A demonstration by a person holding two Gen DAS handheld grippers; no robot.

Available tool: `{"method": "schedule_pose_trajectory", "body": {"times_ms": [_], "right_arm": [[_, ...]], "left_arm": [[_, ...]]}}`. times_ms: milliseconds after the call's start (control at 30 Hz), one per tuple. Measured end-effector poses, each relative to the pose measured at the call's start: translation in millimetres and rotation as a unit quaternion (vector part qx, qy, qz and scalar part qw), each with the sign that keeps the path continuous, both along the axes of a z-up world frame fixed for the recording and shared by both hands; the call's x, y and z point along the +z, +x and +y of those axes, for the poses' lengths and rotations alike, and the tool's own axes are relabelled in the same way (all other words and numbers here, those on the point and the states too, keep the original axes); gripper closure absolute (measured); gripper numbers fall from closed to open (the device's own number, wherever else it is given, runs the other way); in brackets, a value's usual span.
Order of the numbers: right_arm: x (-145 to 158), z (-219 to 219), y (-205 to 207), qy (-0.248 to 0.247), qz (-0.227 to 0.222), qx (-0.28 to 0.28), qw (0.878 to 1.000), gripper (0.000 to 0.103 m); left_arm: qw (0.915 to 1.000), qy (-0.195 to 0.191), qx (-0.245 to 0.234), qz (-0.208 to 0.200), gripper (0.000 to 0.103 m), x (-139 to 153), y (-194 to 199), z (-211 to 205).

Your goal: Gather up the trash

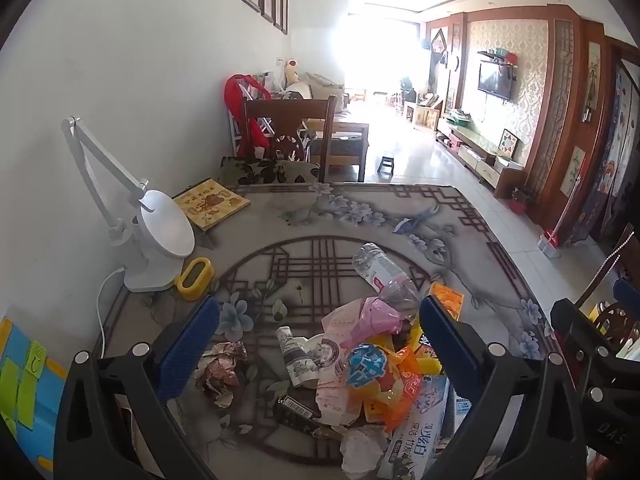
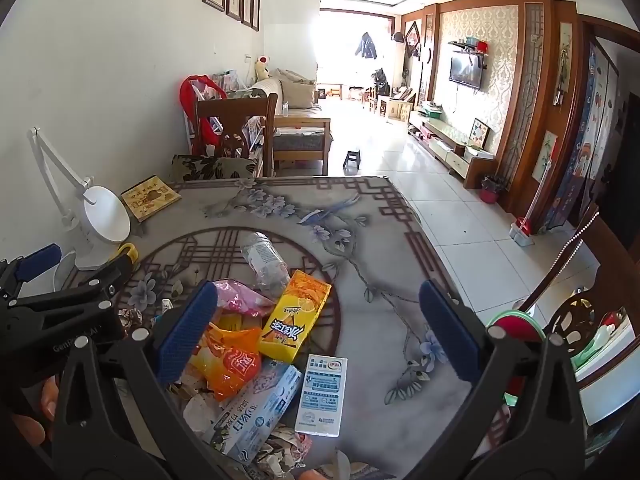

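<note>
A heap of trash lies on the patterned table (image 1: 360, 216): a crushed clear bottle (image 1: 384, 276), a pink wrapper (image 1: 376, 316), orange wrappers (image 1: 404, 384), crumpled paper (image 1: 224, 368) and a toothpaste box (image 1: 420, 428). My left gripper (image 1: 316, 344) is open and empty, its blue pads either side of the heap. In the right wrist view I see the bottle (image 2: 266, 260), a yellow drink carton (image 2: 296, 316), an orange wrapper (image 2: 232, 360), the toothpaste box (image 2: 256, 408) and a white milk carton (image 2: 322, 394). My right gripper (image 2: 320, 336) is open and empty above them.
A white desk lamp (image 1: 160, 232), a yellow tape holder (image 1: 194, 278) and a book (image 1: 210, 204) stand at the table's left by the wall. A wooden chair (image 1: 288, 136) stands beyond the far edge. Another chair (image 2: 576, 320) is at the right.
</note>
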State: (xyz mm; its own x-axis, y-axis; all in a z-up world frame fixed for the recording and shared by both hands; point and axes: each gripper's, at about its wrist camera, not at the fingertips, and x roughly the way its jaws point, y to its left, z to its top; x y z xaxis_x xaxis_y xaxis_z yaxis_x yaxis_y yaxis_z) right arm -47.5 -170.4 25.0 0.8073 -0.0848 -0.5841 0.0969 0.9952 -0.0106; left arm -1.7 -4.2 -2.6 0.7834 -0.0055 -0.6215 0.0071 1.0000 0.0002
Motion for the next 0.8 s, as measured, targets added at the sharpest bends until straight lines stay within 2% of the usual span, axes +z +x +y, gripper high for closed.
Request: {"method": "schedule_pose_trajectory", "body": {"times_ms": [333, 800], "right_arm": [[-2.2, 9.4, -2.7, 0.000, -0.001, -0.002, 1.000, 0.003], [-1.8, 0.1, 0.5, 0.003, 0.002, -0.005, 1.000, 0.003]], "left_arm": [[1.0000, 0.002, 0.005, 0.000, 0.008, 2.3, 0.9, 2.2], [1.0000, 0.004, 0.009, -0.001, 0.008, 2.2, 2.1, 4.6]]}}
